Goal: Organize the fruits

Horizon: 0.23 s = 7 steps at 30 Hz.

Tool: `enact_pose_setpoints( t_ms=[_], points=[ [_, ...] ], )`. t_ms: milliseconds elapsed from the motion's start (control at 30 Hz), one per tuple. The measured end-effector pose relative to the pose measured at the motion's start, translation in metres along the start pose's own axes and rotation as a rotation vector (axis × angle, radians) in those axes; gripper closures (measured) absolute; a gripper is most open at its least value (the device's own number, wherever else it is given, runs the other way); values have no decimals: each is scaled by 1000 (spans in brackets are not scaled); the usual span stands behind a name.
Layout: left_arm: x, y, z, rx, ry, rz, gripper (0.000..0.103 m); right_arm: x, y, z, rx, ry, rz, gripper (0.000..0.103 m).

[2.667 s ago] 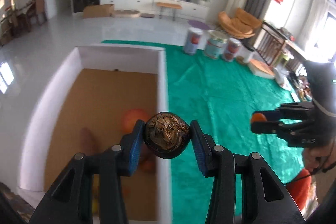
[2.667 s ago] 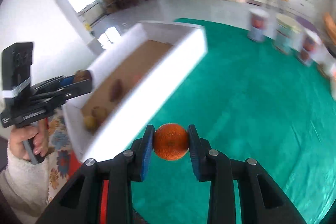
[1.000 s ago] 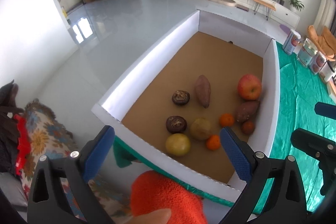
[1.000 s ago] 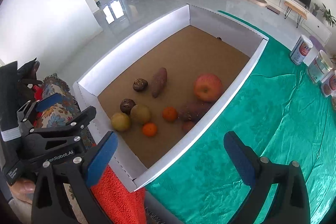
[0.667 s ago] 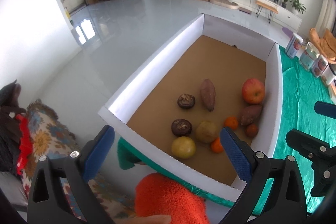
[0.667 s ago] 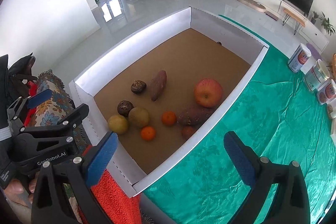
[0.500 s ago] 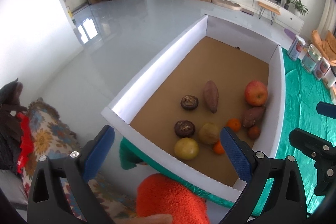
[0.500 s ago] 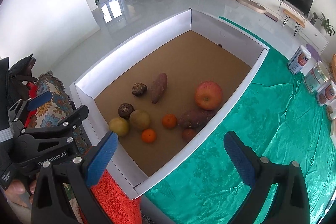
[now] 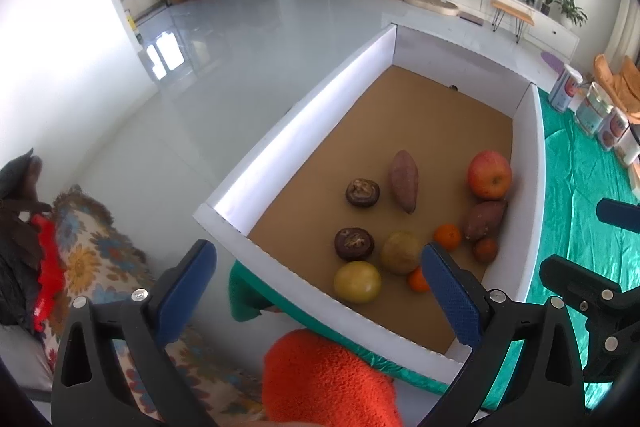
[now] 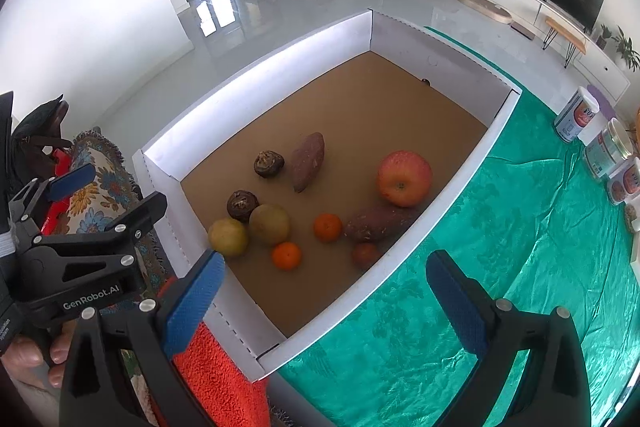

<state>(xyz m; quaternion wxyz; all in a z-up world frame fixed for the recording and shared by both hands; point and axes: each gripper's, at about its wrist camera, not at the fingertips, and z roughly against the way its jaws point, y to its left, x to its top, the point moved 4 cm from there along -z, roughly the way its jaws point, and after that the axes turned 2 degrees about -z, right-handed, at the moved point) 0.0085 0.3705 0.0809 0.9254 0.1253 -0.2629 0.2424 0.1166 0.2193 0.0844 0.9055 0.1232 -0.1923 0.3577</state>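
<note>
Ten or so fruits (image 10: 326,227) lay loose in near end of white box (image 10: 404,267) on green cloth (image 10: 520,247). Left gripper (image 9: 320,291) and right gripper (image 10: 324,291) hung spread, empty, above near wall. Risk: round pieces could roll when nudged; dark one (image 10: 365,254) by wall possibly soft, hard to tell.

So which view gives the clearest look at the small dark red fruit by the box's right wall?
The right wrist view: the dark red fruit lies unobstructed near the box wall, below the sweet potato. In the left wrist view it is smaller, squeezed close to the open left claw's blue pad.
</note>
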Motion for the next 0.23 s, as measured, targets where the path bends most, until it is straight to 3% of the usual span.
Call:
enact_pose_setpoints(
  t_ms=[233],
  points=[
    [-2, -1, 3, -17, -11, -2, 1, -2, 1, -2, 0, 4, 1, 3]
  ],
)
